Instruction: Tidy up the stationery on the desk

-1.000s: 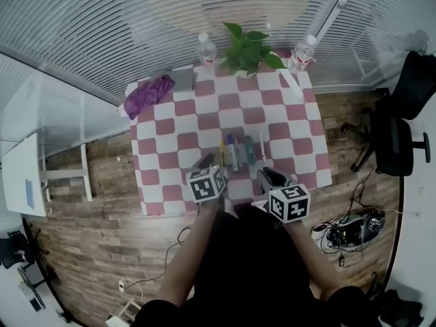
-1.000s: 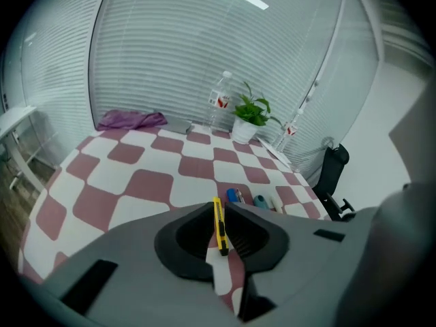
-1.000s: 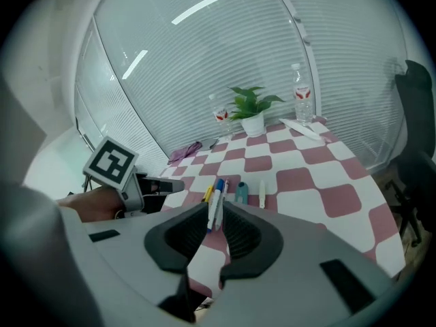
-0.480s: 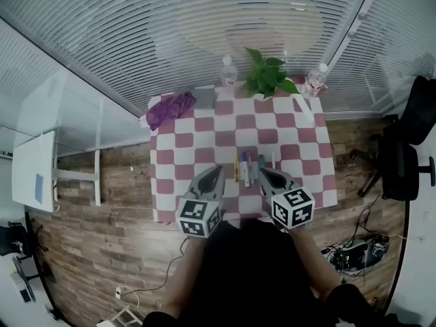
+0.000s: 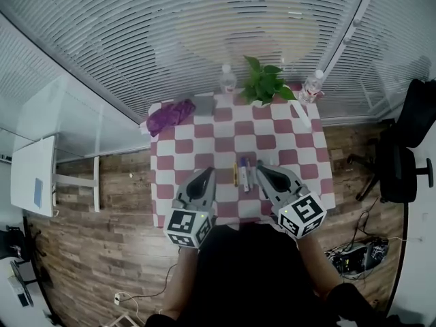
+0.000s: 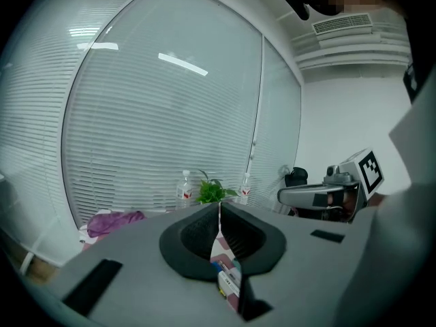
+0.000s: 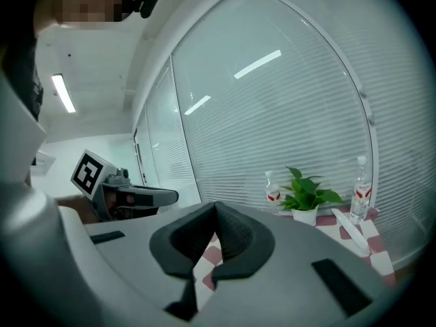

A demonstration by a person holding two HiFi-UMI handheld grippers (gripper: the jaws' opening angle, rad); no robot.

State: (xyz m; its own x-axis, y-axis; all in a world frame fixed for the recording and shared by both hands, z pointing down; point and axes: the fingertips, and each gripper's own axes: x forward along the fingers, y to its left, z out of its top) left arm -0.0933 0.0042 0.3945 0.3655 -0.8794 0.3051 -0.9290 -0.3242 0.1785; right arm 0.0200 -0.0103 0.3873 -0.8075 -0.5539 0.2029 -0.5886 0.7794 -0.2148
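both grippers raised off the desk, jaws shut on nothing, pens lying between them.
against a second ago: left gripper (image 5: 204, 174) sits higher and nearer the head camera, its marker cube (image 5: 187, 227) larger in frame; in its own view (image 6: 219, 208) the pads meet with nothing caught. the row of pens (image 5: 242, 175) keeps its place on the pink-and-white checked cloth (image 5: 272, 125), just right of the left tips and just left of the right ones. right gripper (image 5: 261, 171) has come up the same way, pads together and empty (image 7: 216, 208). beyond the left gripper, a purple cloth (image 5: 169, 114) and a grey pad (image 5: 203, 103); ahead of both, a water bottle (image 5: 227, 80), a potted plant (image 5: 265, 82), a second bottle (image 5: 313, 86). white blinds behind, wood floor (image 5: 102, 237), a black chair (image 5: 402, 148) off the right gripper's side.
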